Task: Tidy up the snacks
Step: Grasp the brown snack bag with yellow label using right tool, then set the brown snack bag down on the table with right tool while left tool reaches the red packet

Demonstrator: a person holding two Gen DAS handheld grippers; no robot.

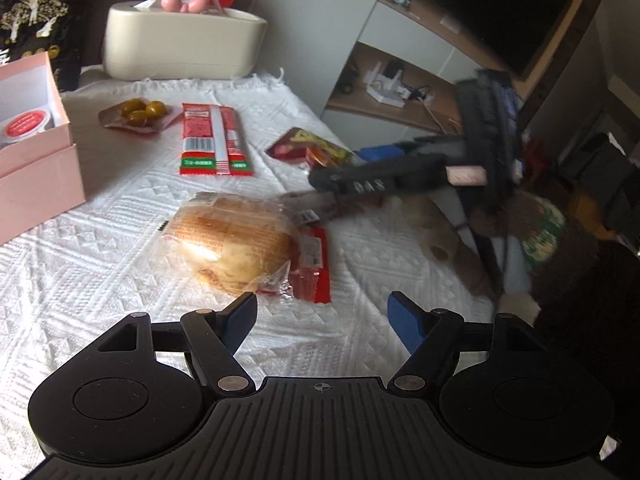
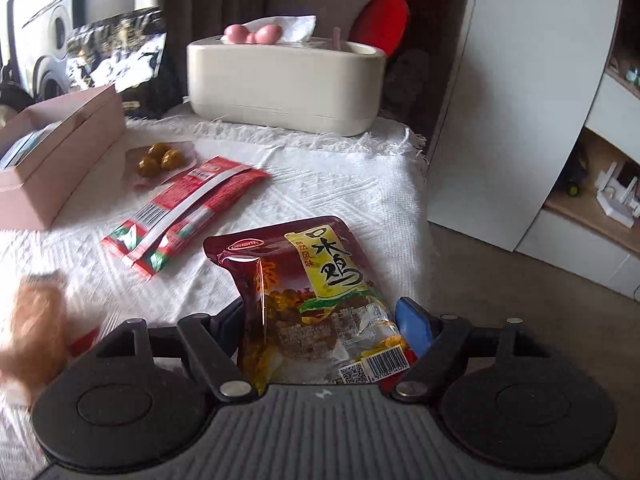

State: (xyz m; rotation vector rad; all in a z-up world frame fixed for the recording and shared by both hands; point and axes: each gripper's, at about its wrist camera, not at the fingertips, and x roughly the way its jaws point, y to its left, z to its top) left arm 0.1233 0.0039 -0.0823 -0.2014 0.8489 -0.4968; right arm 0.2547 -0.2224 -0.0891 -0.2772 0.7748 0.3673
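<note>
Right gripper [image 2: 328, 320] first: its jaws stand spread with the maroon chicken snack pouch [image 2: 304, 276] lying between them, barcode end nearest the camera, long axis running away up the cloth. Whether the pads actually press on the film is hard to call; the pouch looks to be lying loose on the cloth, not pinched.

Over to the left gripper [image 1: 322, 314]: jaws wide apart, nothing between them, hanging above the white cloth [image 1: 100, 280]. Just beyond its left finger sits the wrapped bread bun [image 1: 236, 240], partly over a red packet [image 1: 314, 264], long axis slanting from far left to near right.

Farther out, the long red-and-white packet [image 1: 214, 140] lies lengthwise away from the camera, and the green olive pack [image 1: 140, 114] sits beyond it. The open pink box [image 1: 36, 160] waits at the left edge, its wall near the bun.

So the left hand is nearer both bun and box; the right owns the pouch, which lies close to the cloth's right edge, with floor beyond. Open cloth between bun and box leaves a clean path left, I'd judge.
</note>
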